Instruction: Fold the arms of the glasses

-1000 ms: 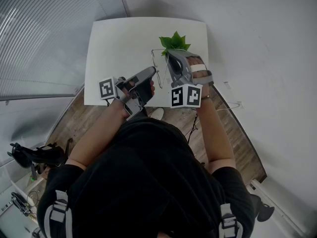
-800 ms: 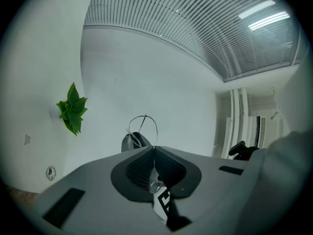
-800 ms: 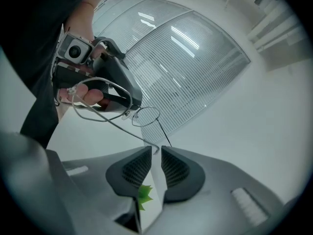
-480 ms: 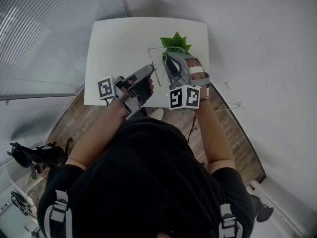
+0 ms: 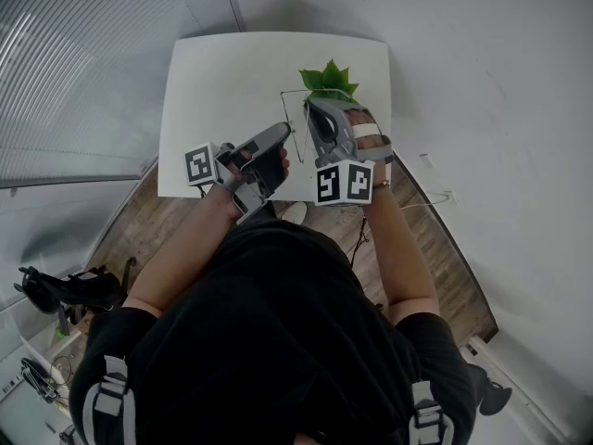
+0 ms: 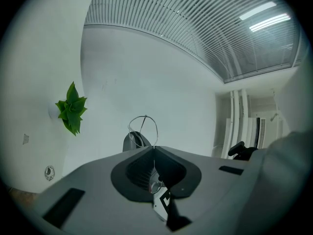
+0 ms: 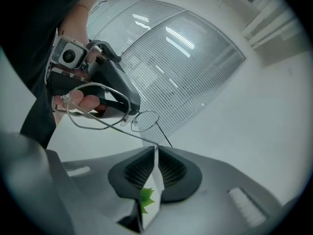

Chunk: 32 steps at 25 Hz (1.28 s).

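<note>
Silver wire-framed glasses (image 7: 129, 122) hang above the white table (image 5: 213, 82): our left tool (image 6: 154, 148) pinches the frame, our right tool (image 7: 156, 148), jaws just closing, nips one arm. Neither arm looks folded yet.

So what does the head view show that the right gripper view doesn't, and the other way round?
Only the head view: the wooden floor, the whole white table, the marker cubes. Only the right gripper view: the right tool's jaws, which have just been closing, pinching one glasses arm. Both: the glasses, the left tool holding them, the window blinds.
</note>
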Tool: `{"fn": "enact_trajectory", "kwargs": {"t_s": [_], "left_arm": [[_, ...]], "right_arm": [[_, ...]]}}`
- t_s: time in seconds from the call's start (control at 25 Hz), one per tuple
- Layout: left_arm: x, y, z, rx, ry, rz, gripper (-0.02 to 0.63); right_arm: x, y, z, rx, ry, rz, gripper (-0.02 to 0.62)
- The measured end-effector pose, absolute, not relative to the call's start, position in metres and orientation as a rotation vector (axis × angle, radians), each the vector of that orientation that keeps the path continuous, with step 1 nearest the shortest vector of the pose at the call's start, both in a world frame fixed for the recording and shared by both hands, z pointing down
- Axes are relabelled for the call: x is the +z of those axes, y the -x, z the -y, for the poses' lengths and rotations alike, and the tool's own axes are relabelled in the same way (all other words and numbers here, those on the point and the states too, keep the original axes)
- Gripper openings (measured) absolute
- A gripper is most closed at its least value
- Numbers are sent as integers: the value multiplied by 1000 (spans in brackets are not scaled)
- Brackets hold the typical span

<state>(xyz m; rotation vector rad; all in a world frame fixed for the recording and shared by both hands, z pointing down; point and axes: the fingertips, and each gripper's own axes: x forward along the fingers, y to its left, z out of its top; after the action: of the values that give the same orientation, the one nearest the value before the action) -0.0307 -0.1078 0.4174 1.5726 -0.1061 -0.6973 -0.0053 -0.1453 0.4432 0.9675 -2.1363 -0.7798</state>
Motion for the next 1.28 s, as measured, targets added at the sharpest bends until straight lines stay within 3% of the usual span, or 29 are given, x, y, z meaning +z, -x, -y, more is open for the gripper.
{"fn": "enact_trajectory", "kwargs": {"t_s": [1.28], "left_arm": [[415,25,103,-677,-1565,80,12]], "right_arm": [[438,30,132,-875,-875,2174,53]]}}
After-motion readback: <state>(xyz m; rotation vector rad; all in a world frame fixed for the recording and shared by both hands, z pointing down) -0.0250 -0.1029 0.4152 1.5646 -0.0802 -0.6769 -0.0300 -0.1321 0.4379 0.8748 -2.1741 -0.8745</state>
